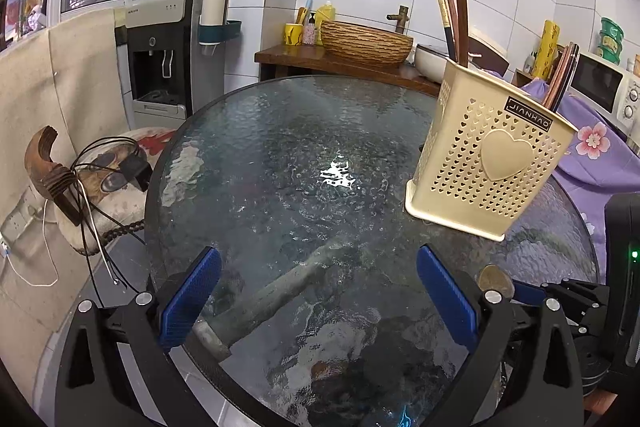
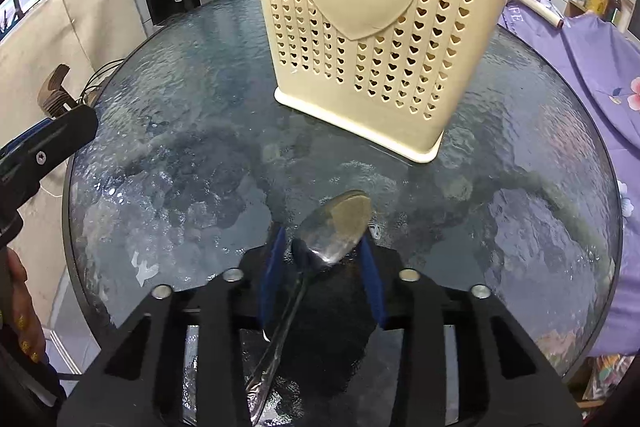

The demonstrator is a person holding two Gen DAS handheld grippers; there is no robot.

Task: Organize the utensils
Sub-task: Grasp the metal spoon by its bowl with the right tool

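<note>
Our right tongs (image 2: 322, 247) have narrowed around a metal spoon (image 2: 334, 227); its bowl sits between the blue pads, handle trailing back beneath us, though we cannot tell whether they press it. Just ahead stands a cream utensil basket (image 2: 376, 27) on the glass table (image 2: 160, 147). Our left tongs (image 1: 320, 301) hang wide open, empty.

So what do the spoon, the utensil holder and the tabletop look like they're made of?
Spoon: polished metal, likely stainless steel; its bowl mirrors the holder.
Utensil holder: cream moulded plastic, matte, with punched heart holes and a raised heart.
Tabletop: textured glass in a dark rim; rippled, glossy, with the table's leg visible through it.
</note>
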